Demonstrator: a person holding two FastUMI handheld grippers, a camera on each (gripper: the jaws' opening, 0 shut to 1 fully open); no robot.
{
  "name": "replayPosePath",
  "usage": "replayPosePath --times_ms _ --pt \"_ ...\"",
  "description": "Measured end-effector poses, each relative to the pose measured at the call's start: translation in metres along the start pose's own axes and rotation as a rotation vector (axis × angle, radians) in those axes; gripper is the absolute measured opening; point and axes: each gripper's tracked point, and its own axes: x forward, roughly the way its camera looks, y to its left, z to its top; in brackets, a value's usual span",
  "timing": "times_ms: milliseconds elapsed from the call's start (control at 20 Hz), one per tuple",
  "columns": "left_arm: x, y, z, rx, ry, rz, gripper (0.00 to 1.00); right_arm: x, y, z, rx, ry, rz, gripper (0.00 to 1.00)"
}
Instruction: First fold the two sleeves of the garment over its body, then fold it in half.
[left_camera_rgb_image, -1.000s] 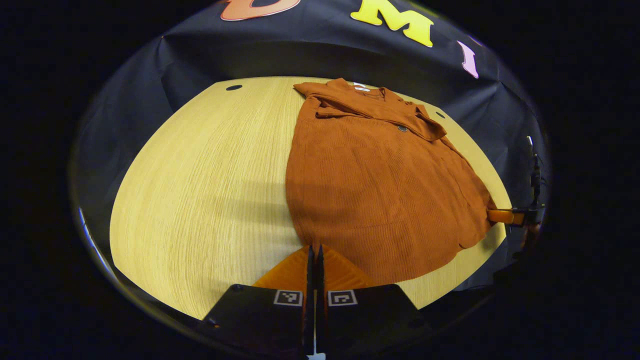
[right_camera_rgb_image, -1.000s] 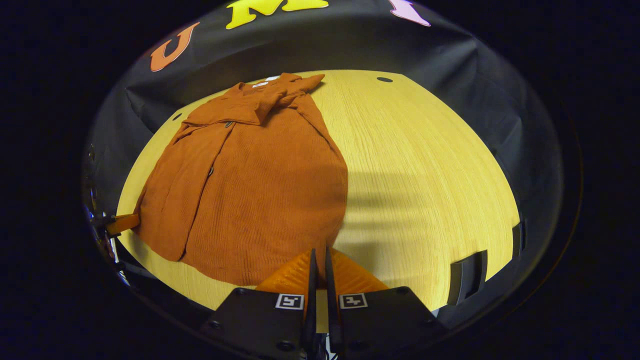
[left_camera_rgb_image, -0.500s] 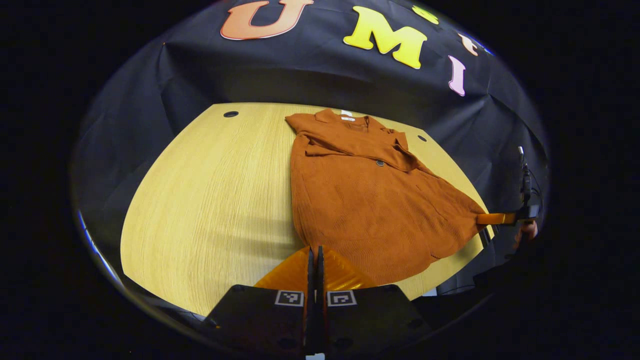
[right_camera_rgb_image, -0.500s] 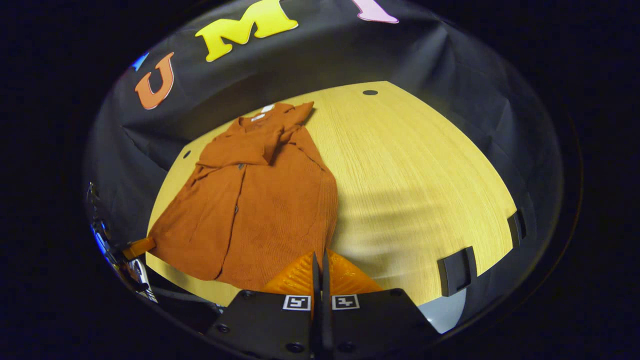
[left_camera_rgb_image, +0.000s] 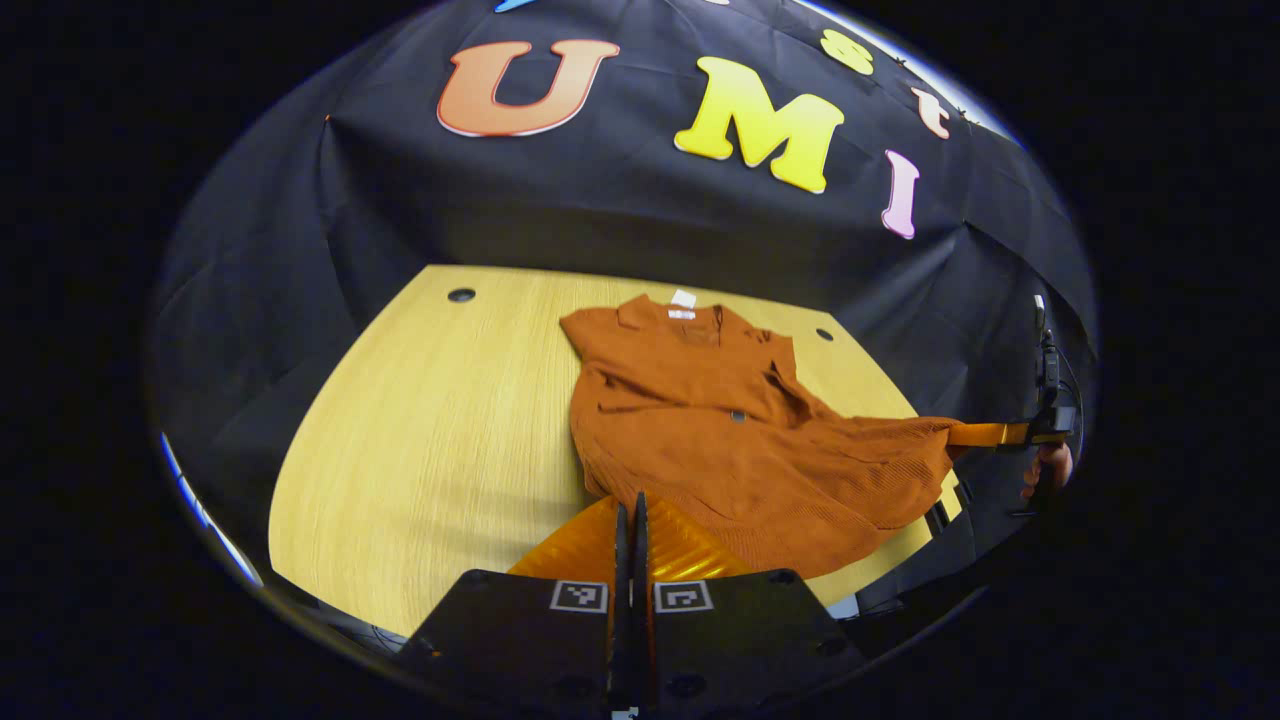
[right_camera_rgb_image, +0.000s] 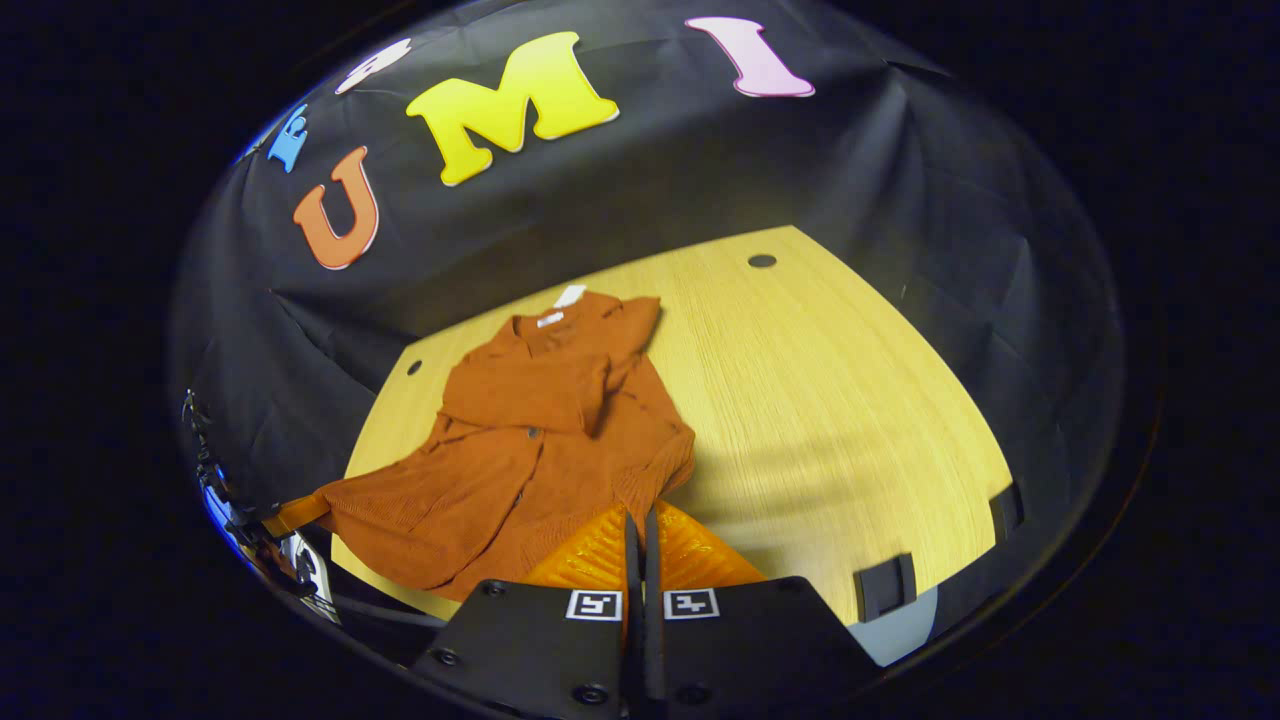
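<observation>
I am holding my left gripper (left_camera_rgb_image: 630, 515) with its two fingers pressed together on the near hem of the rust-orange garment (left_camera_rgb_image: 730, 430), at the hem's left corner. My right gripper (right_camera_rgb_image: 640, 525) is clamped the same way on the hem's other corner, its fingers closed with fabric between them. In the left gripper view I am seeing the right gripper (left_camera_rgb_image: 985, 435) far off at the right, pinching that corner, which is standing raised off the wooden table (left_camera_rgb_image: 440, 420), with a hand (left_camera_rgb_image: 1045, 468) behind it. In the right gripper view the left gripper (right_camera_rgb_image: 290, 512) is showing at the far left edge, gripping its corner of the hem.

The garment is lying toward the back of the table, collar end near the black cloth wall, with a small white tag (left_camera_rgb_image: 683, 300) at the neck. Both sleeves are lying folded across the chest, and a dark button (left_camera_rgb_image: 737, 416) is showing on the front. The lower part is lifting from the table and bunching into soft folds between my two grippers, while the upper part is resting flat.
</observation>
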Motion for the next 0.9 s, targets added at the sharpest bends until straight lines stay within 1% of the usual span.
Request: replayPosePath --times_ms 150,300,400,650,900 --pt "0.024 0.006 0.054 -0.041 -0.039 0.006 0.03 0.018 0.011 0.053 -0.003 -0.050 0.035 0.01" --pt "0.056 0.013 0.092 -0.060 -0.034 0.031 0.03 0.049 0.023 0.100 -0.009 -0.047 0.068 0.01" --pt "0.083 0.011 0.118 -0.099 -0.028 0.010 0.03 0.077 0.030 0.133 -0.038 -0.054 0.074 0.00" --pt "0.166 0.029 0.172 -0.164 -0.002 -0.002 0.03 0.164 0.049 0.188 -0.137 -0.028 0.076 0.00" --pt "0.257 0.048 0.196 -0.182 0.052 0.010 0.03 0.271 0.048 0.220 -0.184 0.020 0.046 0.01"
